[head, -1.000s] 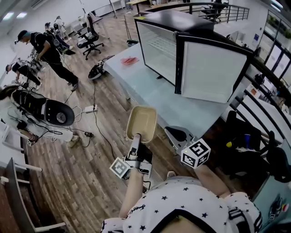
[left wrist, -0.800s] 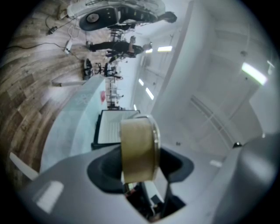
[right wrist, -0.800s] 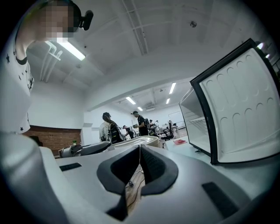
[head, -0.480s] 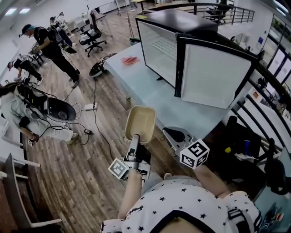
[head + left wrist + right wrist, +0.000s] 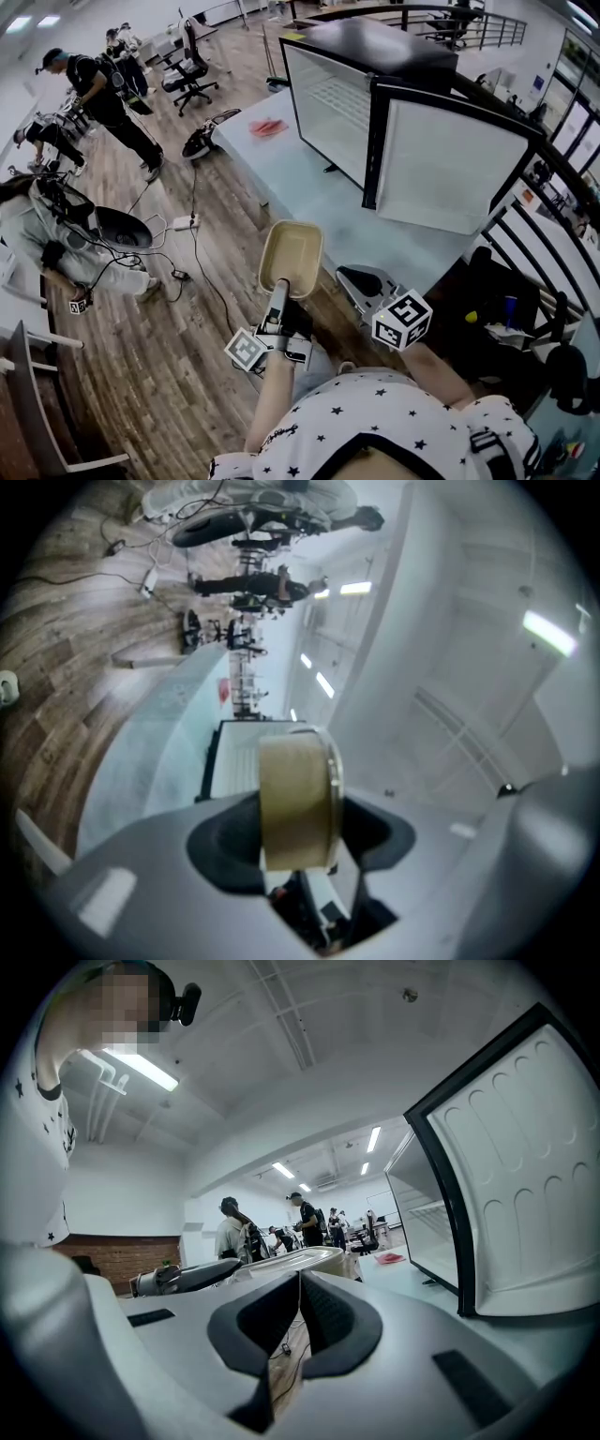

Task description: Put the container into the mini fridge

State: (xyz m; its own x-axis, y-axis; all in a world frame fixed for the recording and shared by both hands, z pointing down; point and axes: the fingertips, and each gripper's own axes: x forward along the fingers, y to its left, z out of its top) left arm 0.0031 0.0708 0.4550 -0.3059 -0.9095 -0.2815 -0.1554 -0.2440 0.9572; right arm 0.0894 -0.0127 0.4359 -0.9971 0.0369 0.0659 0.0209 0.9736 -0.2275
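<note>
Downward head view and gripper views share fridge

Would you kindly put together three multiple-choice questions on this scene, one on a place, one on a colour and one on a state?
1. Where is the container?
A. Inside the mini fridge
B. Held in the left gripper
C. Lying on the floor

2. What colour is the container?
A. Red
B. Tan
C. Blue

3. How does the mini fridge's door stand?
A. Shut
B. Taken off
C. Open

Answers:
1 B: the left gripper's jaws clamp the container's near rim, in front of the person.
2 B: it looks tan in both the head view and the left gripper view.
3 C: the door is swung outward, so the white inside of the mini fridge shows.
</note>
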